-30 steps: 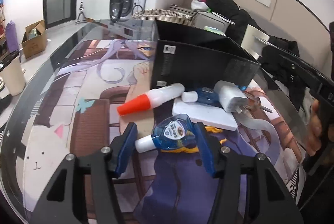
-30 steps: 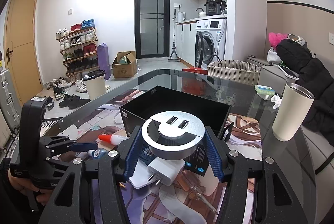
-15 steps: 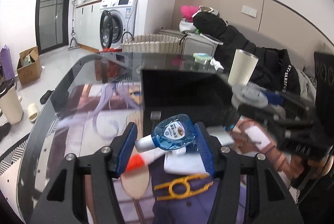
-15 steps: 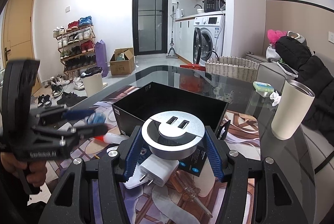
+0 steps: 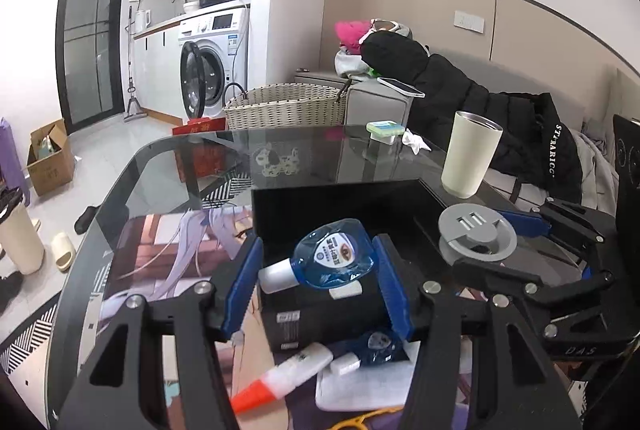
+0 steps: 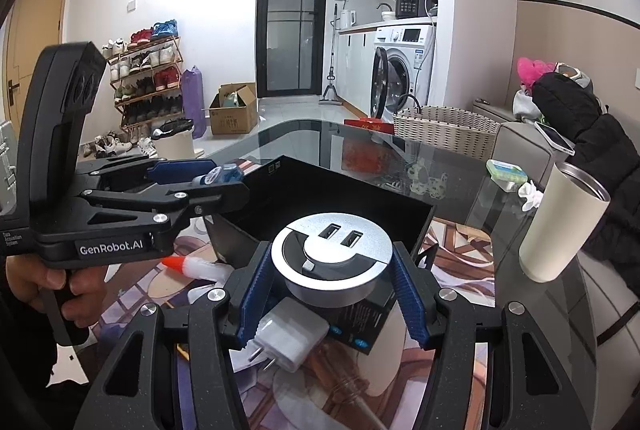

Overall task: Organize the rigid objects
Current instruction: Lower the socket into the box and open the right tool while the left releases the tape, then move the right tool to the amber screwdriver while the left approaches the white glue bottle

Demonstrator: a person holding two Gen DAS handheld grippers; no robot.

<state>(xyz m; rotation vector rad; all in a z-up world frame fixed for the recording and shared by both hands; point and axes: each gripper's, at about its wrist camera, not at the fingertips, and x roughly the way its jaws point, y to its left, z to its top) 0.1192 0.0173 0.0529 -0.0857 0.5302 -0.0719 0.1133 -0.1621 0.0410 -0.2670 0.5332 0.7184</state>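
Here the left gripper [image 5: 320, 264] has its blue pads clamped on a small blue bottle [image 5: 334, 254] with a white cap, held above the near wall of the open black box [image 5: 340, 201]. Alongside it, the right gripper [image 6: 332, 266] is closed on a round silver USB socket hub [image 6: 332, 250], which hangs over the same box's near corner.

Judging from this, the step in hand is dropping both pieces into the box. To do it well, each gripper should probably travel fully past the box wall before the pads part, and go low enough that the piece does not bounce. The two tools stand close together, so releasing one after the other looks safer. The bottle is rounded and may roll, so laying it flat on its side seems wise.

On the table below lie a glue tube with an orange tip [image 5: 280, 380], a white plug charger [image 6: 290, 340] and a second small blue bottle [image 5: 376, 344], not yet sorted. A cream tumbler [image 6: 564, 218] stands near the table edge.

The left tool's body reads "GenRobot.AI" [image 6: 111, 249]. A black jacket [image 5: 520, 133] carries white lettering, apparently "STVARICC". The bottle's round label is too small to read.
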